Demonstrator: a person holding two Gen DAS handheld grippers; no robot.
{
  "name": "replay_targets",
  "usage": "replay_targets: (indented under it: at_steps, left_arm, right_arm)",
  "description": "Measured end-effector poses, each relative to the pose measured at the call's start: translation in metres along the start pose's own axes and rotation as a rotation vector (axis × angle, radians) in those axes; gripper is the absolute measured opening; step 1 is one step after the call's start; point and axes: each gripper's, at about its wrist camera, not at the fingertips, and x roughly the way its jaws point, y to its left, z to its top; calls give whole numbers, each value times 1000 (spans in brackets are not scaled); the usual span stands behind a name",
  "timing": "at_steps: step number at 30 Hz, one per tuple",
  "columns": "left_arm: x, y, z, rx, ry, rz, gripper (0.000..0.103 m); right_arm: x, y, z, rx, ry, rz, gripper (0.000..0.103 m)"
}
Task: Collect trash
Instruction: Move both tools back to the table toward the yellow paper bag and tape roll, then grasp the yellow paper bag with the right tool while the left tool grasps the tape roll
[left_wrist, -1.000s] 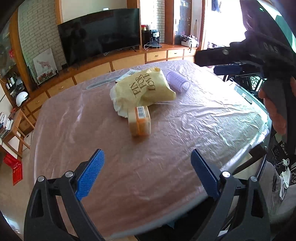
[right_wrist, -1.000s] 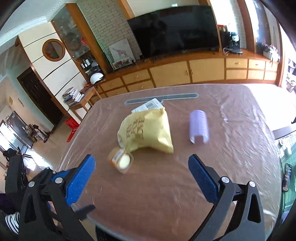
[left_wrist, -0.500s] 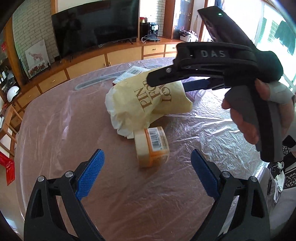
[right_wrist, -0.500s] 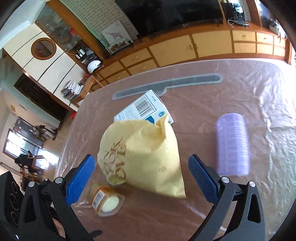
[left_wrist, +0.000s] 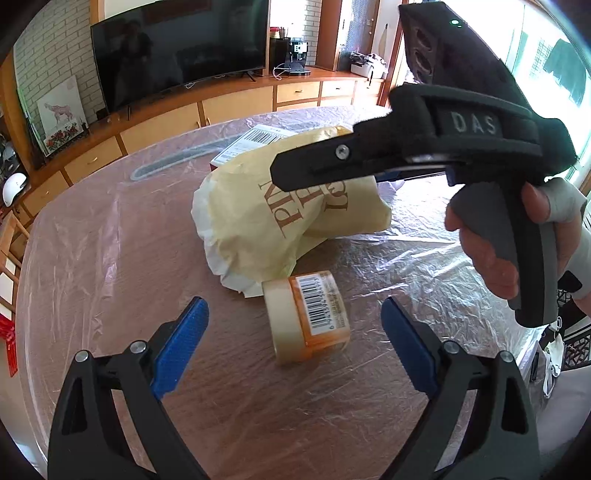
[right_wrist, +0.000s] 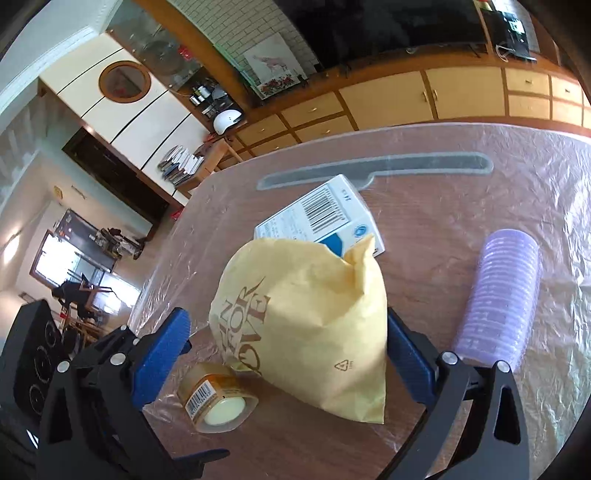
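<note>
Left gripper (left_wrist: 293, 332): pads spread wide, empty, hovering near the orange jar (left_wrist: 308, 317).
Orange jar: small translucent tub on its side, barcode label, touching the bag's near edge.
Right gripper (right_wrist: 286, 352): pads apart, straddling the yellow bag (right_wrist: 308, 325).
Yellow bag: soft, crumpled, printed lettering, mid-table.
Carton (right_wrist: 325, 218): flat white box, partly under the bag's far side.
Purple cup stack (right_wrist: 498, 295): ribbed, lying right.
Risk: the round jar may roll away on the slick plastic table cover (left_wrist: 92, 258); the limp bag may slip from a shallow pinch.

Both wrist views look down closely, sharing the yellow bag (left_wrist: 288, 218) (right_wrist: 310, 332).
</note>
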Motion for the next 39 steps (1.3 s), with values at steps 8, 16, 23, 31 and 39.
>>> replay_targets:
  at_steps: [8,16,23,31,39]
  left_arm:
    - [4,7,-1,-23,6,-2,95]
    - [8,11,-3,-26,11,3,95]
    - [9,11,-4,-38,10,1,95]
    - [9,19,-2,-51,1,-8,74]
    - [7,10,0,-11,-11,21,44]
  right_arm:
    - [5,5,-2,33,27,61,71]
    - [20,8,-1,69,61,81,75]
    - [33,1,-2,136,76,145,55]
    - [15,-9,-11,218,-8,201,40]
    - [-11,-11,-23,243,-109,152,37]
